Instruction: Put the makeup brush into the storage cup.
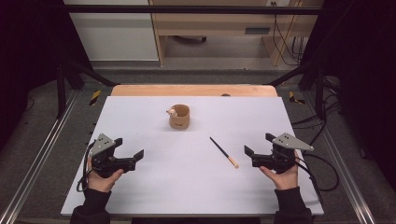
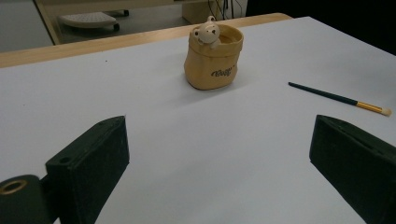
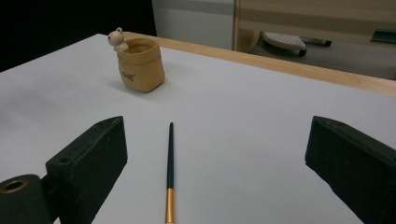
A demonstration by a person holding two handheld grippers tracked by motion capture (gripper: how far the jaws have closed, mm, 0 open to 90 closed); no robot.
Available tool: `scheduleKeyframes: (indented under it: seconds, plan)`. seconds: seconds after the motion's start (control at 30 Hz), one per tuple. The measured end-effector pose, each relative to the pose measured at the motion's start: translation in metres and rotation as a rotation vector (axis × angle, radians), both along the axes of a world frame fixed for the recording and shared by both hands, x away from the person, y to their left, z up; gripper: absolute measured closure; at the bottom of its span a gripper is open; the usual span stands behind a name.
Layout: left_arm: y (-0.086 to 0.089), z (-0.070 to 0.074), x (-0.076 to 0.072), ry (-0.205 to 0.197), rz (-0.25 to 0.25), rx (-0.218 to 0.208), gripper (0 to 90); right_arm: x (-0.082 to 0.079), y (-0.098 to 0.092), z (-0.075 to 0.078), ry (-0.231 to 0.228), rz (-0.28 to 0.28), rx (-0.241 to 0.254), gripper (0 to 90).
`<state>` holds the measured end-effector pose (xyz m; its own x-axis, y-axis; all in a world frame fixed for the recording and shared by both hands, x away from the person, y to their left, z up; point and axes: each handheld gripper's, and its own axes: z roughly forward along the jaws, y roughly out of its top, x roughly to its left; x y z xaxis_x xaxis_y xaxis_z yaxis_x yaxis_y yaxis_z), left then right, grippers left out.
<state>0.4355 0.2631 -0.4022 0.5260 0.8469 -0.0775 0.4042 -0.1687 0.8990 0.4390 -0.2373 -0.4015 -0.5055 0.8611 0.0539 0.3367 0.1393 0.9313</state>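
Note:
A tan sack-shaped holder [image 1: 179,116] with a small bear figure on its rim stands upright toward the back middle of the white table [image 1: 140,186]. A thin dark brush [image 1: 223,152] with a gold ferrule and pale tip lies flat to its right front. My left gripper [image 1: 128,149] rests low at the table's left, open, nothing between its jaws. My right gripper [image 1: 258,146] sits at the right, open and empty, just right of the brush tip. The left gripper view has the holder [image 2: 214,56] and brush [image 2: 338,98] ahead. The right gripper view has the brush [image 3: 170,168] between the jaws' lines and the holder [image 3: 140,65] beyond.
A wooden strip [image 1: 191,90] borders the table's far edge. Metal frame rails [image 1: 37,158] run along both sides, with cables [image 1: 322,116] at the right. A wooden desk [image 1: 219,23] stands on the floor beyond.

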Motion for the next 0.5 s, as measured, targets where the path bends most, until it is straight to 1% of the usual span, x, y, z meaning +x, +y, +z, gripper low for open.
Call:
scheduleKeyframes:
  seconds: [0.27,0.5]
  plan:
    - [0.0005,-0.0035,-0.001,0.007,0.001,0.007,4.6,-0.0003,-0.0005,-0.0014,0.013,-0.001,-0.013,6.1]
    - [0.0016,-0.0055,-0.0006,0.013,0.003,0.008,4.8,-0.0003,-0.002,0.0001,0.022,-0.016,-0.02,6.7]
